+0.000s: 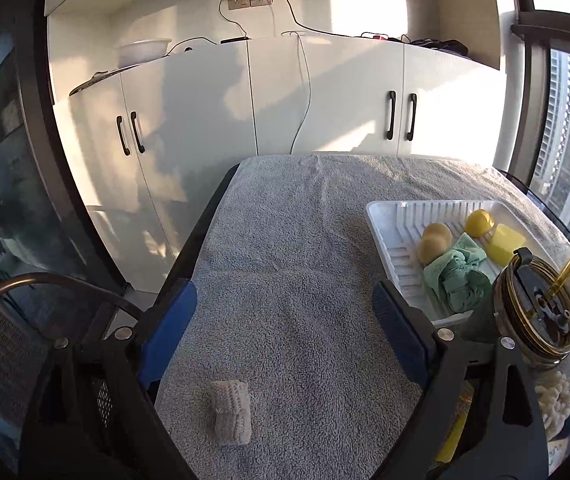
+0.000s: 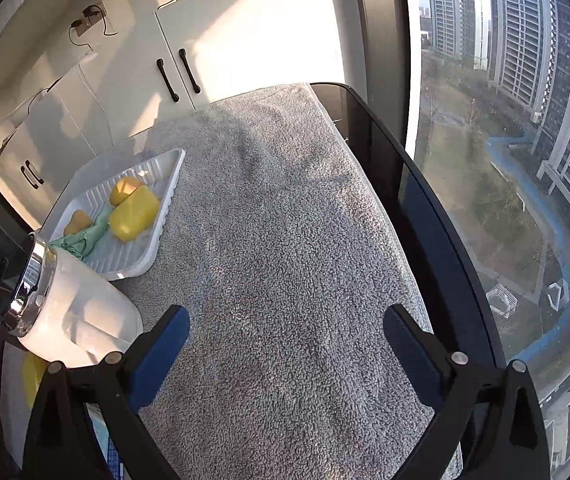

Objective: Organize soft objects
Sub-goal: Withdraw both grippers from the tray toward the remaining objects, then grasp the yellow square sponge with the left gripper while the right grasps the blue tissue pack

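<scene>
Both tongs, left and right, hang released over the nubby grey towel on the desk. A small knitted beige roll lies at lower centre. The ribbed white tray, mid-right, holds a crumpled green cloth, a yellow sponge block and rounded yellow balls.

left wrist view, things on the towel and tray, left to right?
Grey knitted piece on the towel → white tray → tan ball pair → green cloth → yellow ball → yellow block → jar with gold straw.
</scene>
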A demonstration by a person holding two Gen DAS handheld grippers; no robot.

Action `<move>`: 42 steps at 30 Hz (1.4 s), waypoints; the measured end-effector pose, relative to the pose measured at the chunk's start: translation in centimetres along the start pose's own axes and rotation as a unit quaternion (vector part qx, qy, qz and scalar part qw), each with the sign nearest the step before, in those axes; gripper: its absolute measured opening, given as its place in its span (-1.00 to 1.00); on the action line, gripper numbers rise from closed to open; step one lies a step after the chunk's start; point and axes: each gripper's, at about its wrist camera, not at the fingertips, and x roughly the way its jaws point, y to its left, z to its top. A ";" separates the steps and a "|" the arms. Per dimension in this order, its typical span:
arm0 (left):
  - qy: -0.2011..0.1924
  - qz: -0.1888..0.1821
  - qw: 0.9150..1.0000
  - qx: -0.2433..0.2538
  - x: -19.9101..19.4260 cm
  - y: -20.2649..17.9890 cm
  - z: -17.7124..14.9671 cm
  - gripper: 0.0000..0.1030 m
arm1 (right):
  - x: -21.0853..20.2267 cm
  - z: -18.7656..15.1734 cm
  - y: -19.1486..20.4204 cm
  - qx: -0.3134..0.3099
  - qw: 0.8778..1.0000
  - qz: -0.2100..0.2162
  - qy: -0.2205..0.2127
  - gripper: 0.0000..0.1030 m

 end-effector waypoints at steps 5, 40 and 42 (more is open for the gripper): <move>0.006 -0.001 1.000 -0.008 -2.0 0.0 -2.6 0.75 | -1.8 -3.3 1.2 -0.025 0.999 -0.033 -0.006 1.00; 0.065 -0.110 0.987 0.098 -8.6 -11.8 -10.1 0.75 | -6.2 -14.4 15.1 -0.112 0.993 0.023 0.011 1.00; 0.068 -0.113 0.985 0.109 -8.1 -12.5 -10.0 0.75 | -5.8 -14.2 15.7 -0.113 0.993 0.025 0.015 1.00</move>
